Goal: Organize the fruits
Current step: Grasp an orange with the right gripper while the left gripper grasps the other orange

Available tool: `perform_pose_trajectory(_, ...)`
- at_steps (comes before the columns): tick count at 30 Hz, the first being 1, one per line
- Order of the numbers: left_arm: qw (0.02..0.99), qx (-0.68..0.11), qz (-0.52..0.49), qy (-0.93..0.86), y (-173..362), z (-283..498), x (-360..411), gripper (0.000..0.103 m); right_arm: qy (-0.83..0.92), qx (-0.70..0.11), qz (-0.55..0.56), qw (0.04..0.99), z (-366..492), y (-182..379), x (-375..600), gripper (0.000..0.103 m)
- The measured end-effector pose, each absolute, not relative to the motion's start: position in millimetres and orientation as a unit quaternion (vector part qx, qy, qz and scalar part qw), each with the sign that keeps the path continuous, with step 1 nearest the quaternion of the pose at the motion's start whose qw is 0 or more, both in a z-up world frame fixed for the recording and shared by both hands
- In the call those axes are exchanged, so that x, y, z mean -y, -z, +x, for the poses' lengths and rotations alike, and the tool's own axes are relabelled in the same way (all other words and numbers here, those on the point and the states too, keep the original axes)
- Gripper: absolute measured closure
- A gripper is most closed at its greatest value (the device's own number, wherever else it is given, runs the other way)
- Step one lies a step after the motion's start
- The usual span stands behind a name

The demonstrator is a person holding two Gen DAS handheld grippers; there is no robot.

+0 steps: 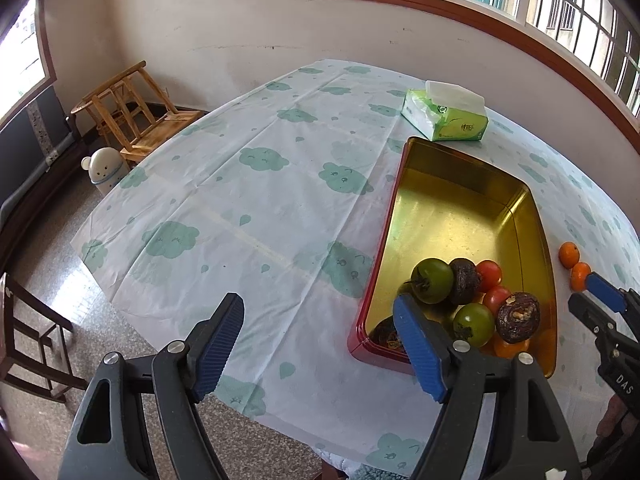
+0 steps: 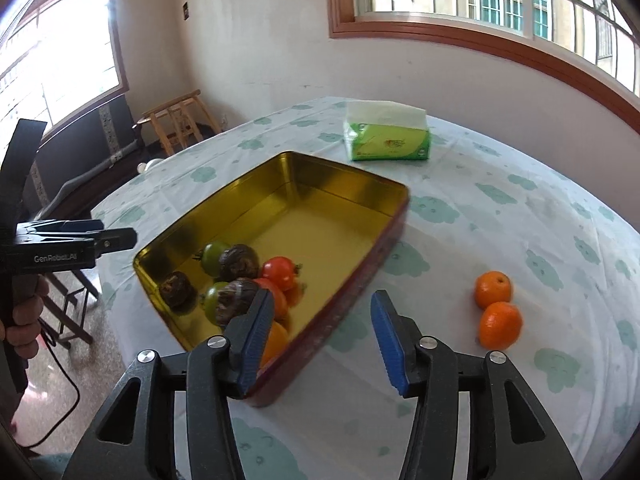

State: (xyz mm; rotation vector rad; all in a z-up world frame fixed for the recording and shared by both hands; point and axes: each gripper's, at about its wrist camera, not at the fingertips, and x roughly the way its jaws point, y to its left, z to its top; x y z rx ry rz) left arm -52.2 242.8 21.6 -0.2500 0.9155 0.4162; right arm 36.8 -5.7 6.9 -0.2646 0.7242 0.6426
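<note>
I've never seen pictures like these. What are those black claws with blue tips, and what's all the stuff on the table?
The claws are two grabbing tools; a person holds one in each hand. Each tool carries a camera looking along its fingers, so one picture comes from the left gripper and the other from the right gripper. Both are open and hold nothing. On the cloud-patterned tablecloth sits a gold tin with green and red tomatoes, dark brown fruits and an orange fruit inside. Two oranges still wait on the cloth beside it. Behind the tin is a green tissue pack.
</note>
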Motion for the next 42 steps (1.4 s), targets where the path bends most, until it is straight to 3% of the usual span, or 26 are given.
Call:
perform_pose_trajectory(10, 0.875, -0.444, -0.101, -0.164, -24.6, -24.9, -216.3, 0.029, -0.196, -0.388, -0.096, 0.896, 95.3, 18.3, 81.1, 0.047)
perform_pose_trajectory(23, 0.881, -0.453, -0.072, -0.114, -27.8, 13.6, -169.5, 0.029, -0.2, -0.412, -0.087, 0.885, 124.5, 47.6, 77.1, 0.047)
perform_pose_trajectory(28, 0.884, -0.453, -0.061, -0.099, -30.8, 26.4, -151.0, 0.029, -0.198, -0.407, -0.094, 0.887, 124.1, 47.9, 74.9, 0.061)
perform_pose_trajectory(42, 0.892, -0.45, -0.013, -0.023, -32.5, 66.3, -58.8, 0.029, -0.119, -0.387, -0.098, 0.909, 125.2, 29.3, 144.1, 0.062)
